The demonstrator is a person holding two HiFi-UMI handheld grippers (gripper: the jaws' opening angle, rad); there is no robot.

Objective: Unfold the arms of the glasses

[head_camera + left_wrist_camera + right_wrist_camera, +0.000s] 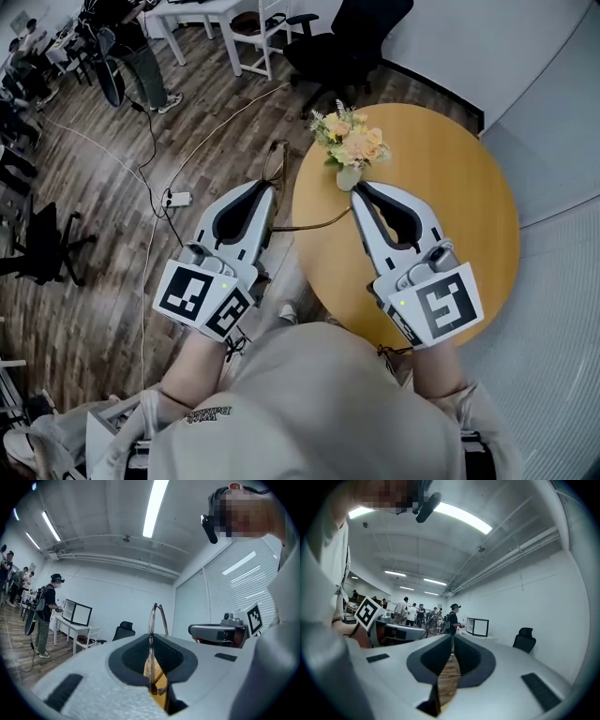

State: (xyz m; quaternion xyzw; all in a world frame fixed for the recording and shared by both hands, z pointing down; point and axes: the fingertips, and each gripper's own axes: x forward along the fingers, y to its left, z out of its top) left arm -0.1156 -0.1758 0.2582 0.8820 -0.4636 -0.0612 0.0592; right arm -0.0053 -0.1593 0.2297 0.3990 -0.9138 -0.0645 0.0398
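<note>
Round wooden counter (469, 187) below and right of both grippers, with a small vase of flowers (350, 145) near its left edge, just beyond the right gripper's tip. Wood-plank floor (84, 216) to the left, with a white power strip (178, 199) and a cable running across it. Black office chair (342, 47) behind the counter, white desk (211, 9) further back, a person (141, 56) standing beside it; more people at the far left. Nothing stands between the two grippers except the glasses themselves. Left gripper (267, 187): jaws pressed onto the glasses (275, 157), which are held up off the counter over the floor beside its edge. In the left gripper view the frame (156, 616) sits edge-on in the slot between the jaws (152, 641), with the rim rising above the tips. In the head view one thin arm (314, 225) of the glasses swings out rightward from the left gripper and ends at the side of the right gripper (356, 189). Right gripper view: jaws (453, 639) closed together at the tips, only a narrow wedge of floor showing lower down, and no part of the glasses can be made out between them. Whether the arm's end is touching that gripper cannot be told.
</note>
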